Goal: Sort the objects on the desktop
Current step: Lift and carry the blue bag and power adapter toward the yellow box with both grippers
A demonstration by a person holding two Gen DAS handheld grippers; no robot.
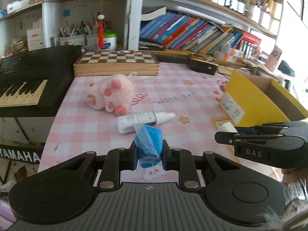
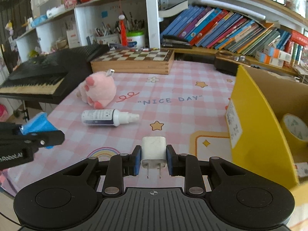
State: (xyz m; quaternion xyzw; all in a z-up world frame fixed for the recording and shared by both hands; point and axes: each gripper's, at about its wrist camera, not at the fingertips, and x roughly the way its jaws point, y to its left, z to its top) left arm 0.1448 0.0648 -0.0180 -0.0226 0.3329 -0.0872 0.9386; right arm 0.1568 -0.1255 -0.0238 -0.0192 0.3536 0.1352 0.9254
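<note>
My left gripper [image 1: 148,154] is shut on a small clear bag of blue material [image 1: 148,144], held above the pink checked tablecloth; the bag also shows at the left of the right wrist view [image 2: 37,127]. My right gripper [image 2: 153,158] is shut on a white plug adapter [image 2: 153,151], prongs pointing back at the camera. A white spray bottle [image 2: 107,117] lies on its side mid-table [image 1: 142,120]. A pink plush toy [image 2: 97,90] lies beyond it [image 1: 111,93]. A yellow cardboard box [image 2: 256,127] stands open at the right.
A yellow tape roll [image 2: 297,130] lies inside the box. A wooden chessboard box [image 2: 132,59] sits at the back of the table, a black keyboard [image 2: 38,77] at the left, a dark case [image 1: 203,63] at the back right. Bookshelves stand behind.
</note>
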